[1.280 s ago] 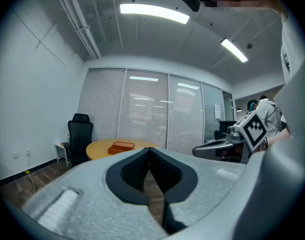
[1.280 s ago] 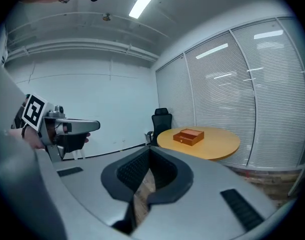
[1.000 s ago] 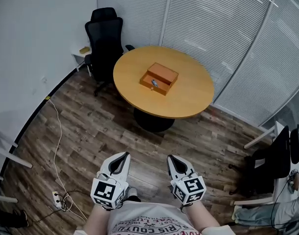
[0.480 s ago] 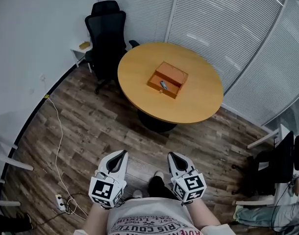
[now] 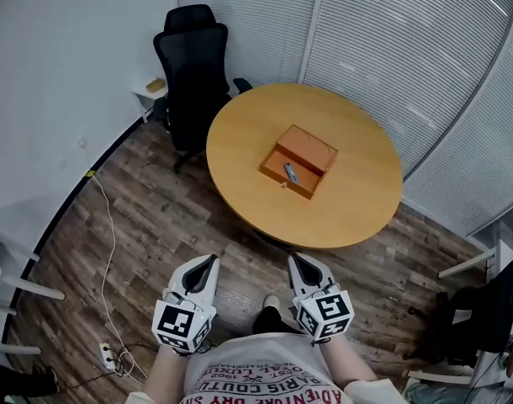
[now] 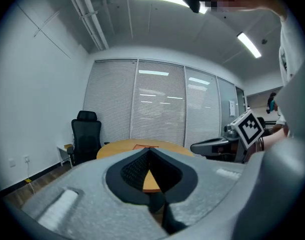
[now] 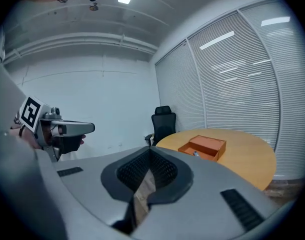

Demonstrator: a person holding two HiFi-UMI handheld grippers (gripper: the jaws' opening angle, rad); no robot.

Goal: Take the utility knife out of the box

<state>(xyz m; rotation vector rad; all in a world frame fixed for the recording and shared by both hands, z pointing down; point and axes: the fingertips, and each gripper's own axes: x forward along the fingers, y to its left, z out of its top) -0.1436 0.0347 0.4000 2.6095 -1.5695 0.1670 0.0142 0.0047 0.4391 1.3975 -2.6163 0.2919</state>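
Note:
An orange box (image 5: 299,161) lies on the round wooden table (image 5: 349,213), its drawer pulled out toward me. The grey utility knife (image 5: 290,173) rests in that drawer. The right gripper view also catches the box (image 7: 203,148) and the knife (image 7: 196,154), small and far off. My left gripper (image 5: 212,262) and right gripper (image 5: 295,260) hang side by side over the floor, well short of the table. Both point toward it. Each has its jaws shut with nothing between them.
A black office chair (image 5: 193,66) stands at the table's far left by a small white shelf (image 5: 151,91). Blinds cover the glass walls behind. A cable and power strip (image 5: 109,356) lie on the wood floor at the left. More chairs (image 5: 492,310) sit at the right.
I have walked toward the table: it and the box sit lower and nearer in the head view. Both grippers travelled along with me and stayed shut.

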